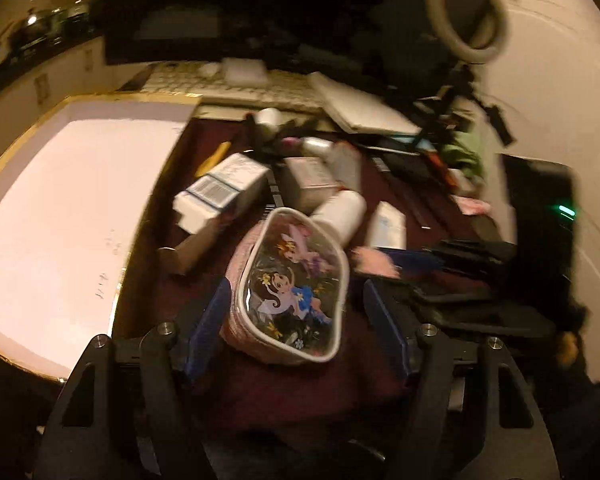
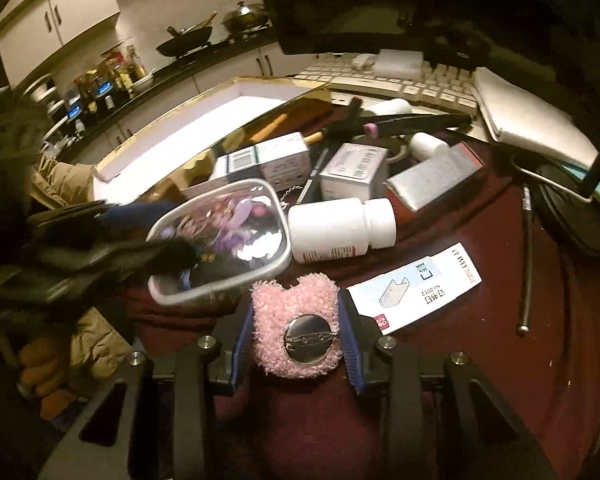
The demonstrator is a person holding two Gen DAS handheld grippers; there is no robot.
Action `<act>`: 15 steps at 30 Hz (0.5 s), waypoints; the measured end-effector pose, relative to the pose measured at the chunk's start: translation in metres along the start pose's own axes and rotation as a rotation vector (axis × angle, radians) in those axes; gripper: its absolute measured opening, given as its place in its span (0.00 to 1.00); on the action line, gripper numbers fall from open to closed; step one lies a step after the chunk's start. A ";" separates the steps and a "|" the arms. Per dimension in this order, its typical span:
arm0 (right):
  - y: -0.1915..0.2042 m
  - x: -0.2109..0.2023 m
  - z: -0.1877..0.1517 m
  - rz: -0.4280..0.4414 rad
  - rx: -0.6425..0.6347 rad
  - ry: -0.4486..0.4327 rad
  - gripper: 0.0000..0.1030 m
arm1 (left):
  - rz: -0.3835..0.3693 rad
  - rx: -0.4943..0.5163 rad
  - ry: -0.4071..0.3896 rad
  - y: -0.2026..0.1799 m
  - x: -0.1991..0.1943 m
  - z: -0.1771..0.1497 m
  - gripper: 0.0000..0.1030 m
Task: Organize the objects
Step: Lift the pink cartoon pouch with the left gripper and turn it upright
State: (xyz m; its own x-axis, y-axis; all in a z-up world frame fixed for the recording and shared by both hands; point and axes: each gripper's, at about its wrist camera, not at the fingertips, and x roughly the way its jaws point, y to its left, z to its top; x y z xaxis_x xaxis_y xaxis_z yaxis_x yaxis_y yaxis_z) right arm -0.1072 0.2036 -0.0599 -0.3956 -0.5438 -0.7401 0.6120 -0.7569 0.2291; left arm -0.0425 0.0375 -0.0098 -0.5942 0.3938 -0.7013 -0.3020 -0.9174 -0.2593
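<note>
A clear cartoon-print pouch (image 1: 296, 280) with pink sides lies on the dark red cloth (image 1: 300, 392). My left gripper (image 1: 296, 316) stands open around it, with a gap at the right finger (image 1: 384, 320). The right wrist view shows the pouch (image 2: 228, 232) with the blurred left gripper (image 2: 120, 240) at it. A fluffy pink badge (image 2: 296, 320) lies pin side up, and my right gripper (image 2: 298, 340) is shut on it, a blue pad against each side. An open white box with a gold rim (image 1: 60, 200) stands to the left.
Behind the pouch lie a white pill bottle (image 2: 340, 228), a staples box (image 2: 416, 284), two small cartons (image 2: 268, 160) (image 2: 356, 168), pens and a silver packet (image 2: 432, 180). A keyboard (image 2: 400, 80), a notebook (image 2: 528, 116) and a ring light (image 1: 466, 8) stand further back.
</note>
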 end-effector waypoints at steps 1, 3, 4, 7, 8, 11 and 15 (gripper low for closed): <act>-0.003 -0.001 -0.001 0.011 0.012 -0.003 0.38 | -0.012 0.007 -0.006 -0.001 -0.001 -0.001 0.67; -0.005 -0.001 -0.001 0.016 0.013 -0.010 0.38 | -0.024 0.005 0.014 -0.002 0.004 -0.001 0.67; -0.007 -0.002 -0.001 0.011 0.018 -0.014 0.38 | -0.025 -0.001 0.028 -0.002 0.009 -0.001 0.67; -0.011 -0.007 0.000 -0.006 0.039 -0.046 0.38 | -0.034 -0.020 0.054 -0.002 0.022 -0.003 0.67; -0.013 -0.010 0.000 -0.007 0.044 -0.053 0.38 | -0.045 -0.020 0.052 -0.004 0.024 -0.003 0.67; -0.018 -0.010 0.001 -0.027 0.055 -0.047 0.38 | -0.039 -0.023 0.029 -0.002 0.021 0.000 0.67; -0.018 -0.009 0.001 -0.033 0.053 -0.042 0.38 | -0.014 -0.160 -0.013 0.023 0.017 0.006 0.67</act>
State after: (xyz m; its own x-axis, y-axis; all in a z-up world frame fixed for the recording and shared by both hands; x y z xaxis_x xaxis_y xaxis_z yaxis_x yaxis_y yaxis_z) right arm -0.1148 0.2219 -0.0565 -0.4440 -0.5326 -0.7205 0.5615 -0.7921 0.2394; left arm -0.0640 0.0238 -0.0235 -0.6007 0.4066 -0.6884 -0.1887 -0.9088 -0.3721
